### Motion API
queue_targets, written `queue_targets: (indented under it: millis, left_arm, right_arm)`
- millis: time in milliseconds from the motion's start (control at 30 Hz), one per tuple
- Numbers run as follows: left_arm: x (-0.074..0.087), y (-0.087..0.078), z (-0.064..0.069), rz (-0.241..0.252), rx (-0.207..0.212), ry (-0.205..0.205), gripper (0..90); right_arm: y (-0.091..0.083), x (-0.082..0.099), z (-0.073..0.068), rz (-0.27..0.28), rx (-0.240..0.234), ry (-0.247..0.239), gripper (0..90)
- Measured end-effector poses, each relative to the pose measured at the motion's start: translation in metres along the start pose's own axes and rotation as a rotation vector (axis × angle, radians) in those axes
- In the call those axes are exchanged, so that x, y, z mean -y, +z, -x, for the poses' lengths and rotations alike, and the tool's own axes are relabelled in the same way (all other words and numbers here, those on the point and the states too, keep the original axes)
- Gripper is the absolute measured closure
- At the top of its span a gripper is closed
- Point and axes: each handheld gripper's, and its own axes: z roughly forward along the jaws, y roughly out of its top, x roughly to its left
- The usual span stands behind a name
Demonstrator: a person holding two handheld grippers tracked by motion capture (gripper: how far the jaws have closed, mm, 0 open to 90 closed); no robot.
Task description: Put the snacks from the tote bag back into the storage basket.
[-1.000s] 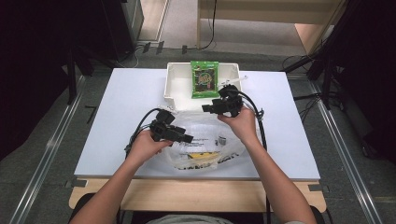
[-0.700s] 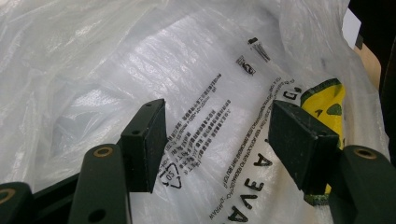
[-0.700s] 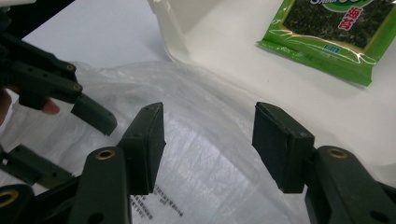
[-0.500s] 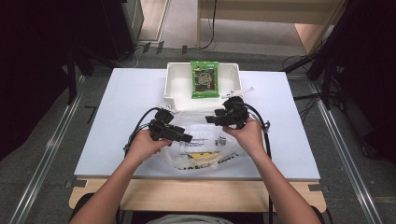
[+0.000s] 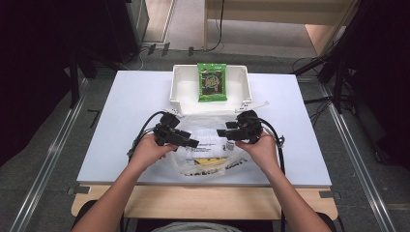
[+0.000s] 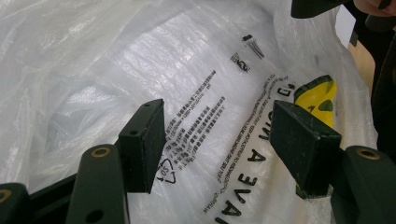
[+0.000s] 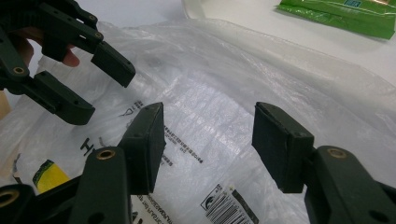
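Right gripper (image 5: 227, 135) dropped from tray (image 5: 181, 89) to bag (image 5: 205, 145) — gaping, empty; left gripper (image 6: 217, 140) too.

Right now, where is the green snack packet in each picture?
High view: the green snack packet lies in the white tray at the table's far side, beyond the plastic bag.
Left gripper view: not in it.
Right gripper view: the packet sits at the top right corner, past the bag.
Shared landmark: the clear printed plastic bag.
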Motion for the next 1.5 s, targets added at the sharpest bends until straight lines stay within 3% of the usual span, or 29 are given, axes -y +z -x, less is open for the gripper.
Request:
queue_targets:
  millis: [300,500,1033,1500]
  left_arm:
    - [0.000,-0.001,-0.002,0.002,0.001,-0.005,36.8]
    - [0.000,-0.001,-0.002,0.003,-0.002,-0.006,36.9]
    - [0.000,0.000,-0.002,-0.002,-0.002,-0.002,36.8]
    - [0.000,0.001,-0.002,-0.012,-0.001,-0.001,36.7]
  right_arm:
    - [0.000,0.013,0.002,-0.002,0.023,-0.020,45.1]
    - [-0.001,0.020,0.005,-0.014,0.007,-0.009,44.7]
    - [0.006,0.023,0.005,-0.043,0.012,-0.031,44.8]
    - [0.007,0.024,0.008,-0.048,0.008,-0.019,44.6]
